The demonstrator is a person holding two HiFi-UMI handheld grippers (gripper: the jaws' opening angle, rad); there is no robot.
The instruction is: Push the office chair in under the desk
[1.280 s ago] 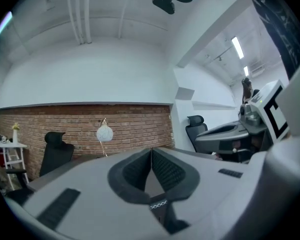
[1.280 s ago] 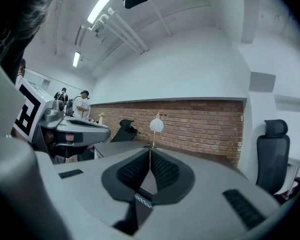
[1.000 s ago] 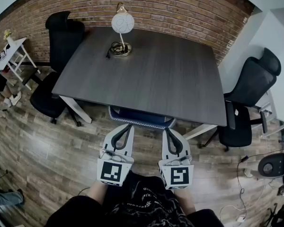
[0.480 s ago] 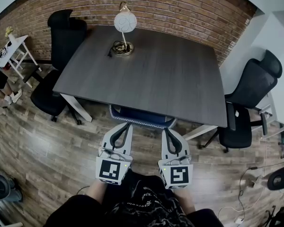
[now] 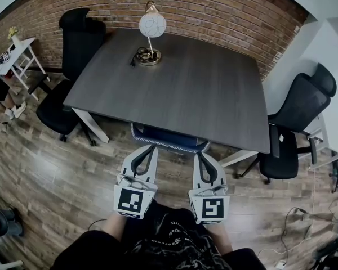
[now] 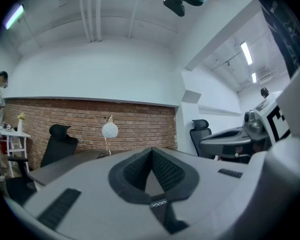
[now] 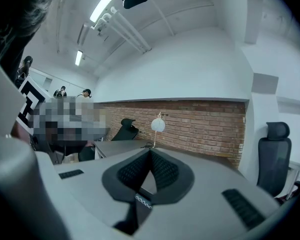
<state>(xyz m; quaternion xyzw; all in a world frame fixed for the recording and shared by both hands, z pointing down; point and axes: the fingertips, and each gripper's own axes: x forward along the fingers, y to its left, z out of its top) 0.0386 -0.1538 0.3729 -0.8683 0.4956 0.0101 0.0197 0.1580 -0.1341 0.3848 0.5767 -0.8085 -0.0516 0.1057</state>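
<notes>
**Holding both clenched grippers at the tucked-in chair's back**

The left gripper (image 5: 152,148) and the right gripper (image 5: 199,154) sit side by side in the lower centre of the head view. They point up the frame, roughly level and parallel. In each gripper view the two jaws meet at their tips with nothing between them, so both tools are clamped on nothing. The person (image 5: 169,246) fills the bottom edge in dark clothing, forearms reaching forward behind the tools.

Just past the jaw tips lies the blue, mesh-edged top of the office chair (image 5: 169,140). It sits at the near edge of the desk (image 5: 186,89), with the rest of it hidden beneath the top. Whether the tips touch the chair cannot be told.

The dark grey desk fills the middle of the frame. A lamp (image 5: 152,26) with a round white shade stands near its far edge. One black chair (image 5: 73,44) stands at the desk's left side, another (image 5: 301,103) at the right. A brick wall (image 5: 214,4) curves across the top, a small white table (image 5: 17,55) sits upper left, and a wood-plank floor (image 5: 56,173) spreads below.
</notes>
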